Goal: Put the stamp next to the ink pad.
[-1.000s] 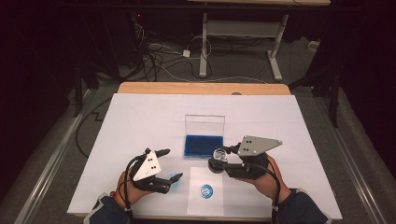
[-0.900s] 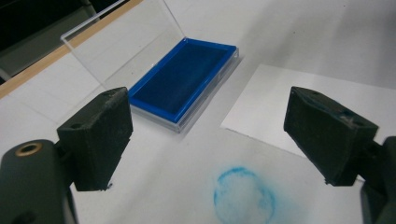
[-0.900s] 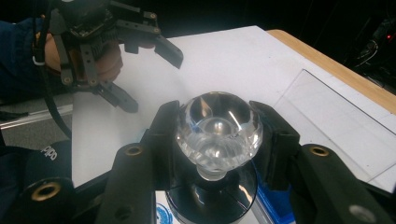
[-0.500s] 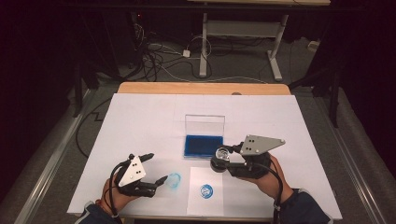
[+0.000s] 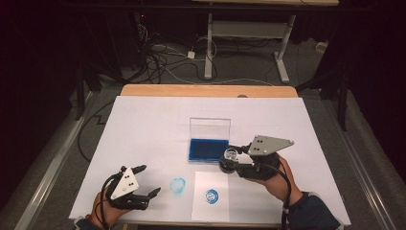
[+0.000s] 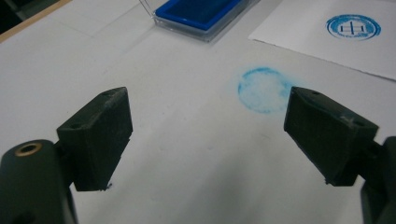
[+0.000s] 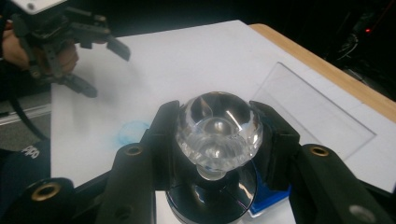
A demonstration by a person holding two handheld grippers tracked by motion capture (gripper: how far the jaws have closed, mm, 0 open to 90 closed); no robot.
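A stamp with a clear faceted knob (image 5: 231, 155) (image 7: 218, 127) is held just right of the blue ink pad (image 5: 208, 149), with my right gripper (image 5: 231, 163) (image 7: 215, 140) shut on it. The pad's clear lid (image 5: 209, 127) stands upright behind it. A white sheet (image 5: 210, 207) bears a round blue print (image 5: 211, 195) (image 6: 353, 26). My left gripper (image 5: 147, 180) (image 6: 210, 140) is open and holds nothing, low over the table near the front edge, left of a faint blue smudge (image 5: 177, 186) (image 6: 265, 89).
A white cover (image 5: 143, 129) lies over the wooden table, whose far edge (image 5: 206, 90) shows bare. Beyond it are cables and a desk frame (image 5: 244, 28) on the floor. A grey rail (image 5: 48, 167) runs along the left side.
My left gripper has moved left and toward the near edge, sinking a little and uncovering the blue smudge. The right gripper and the stamp have stayed put.
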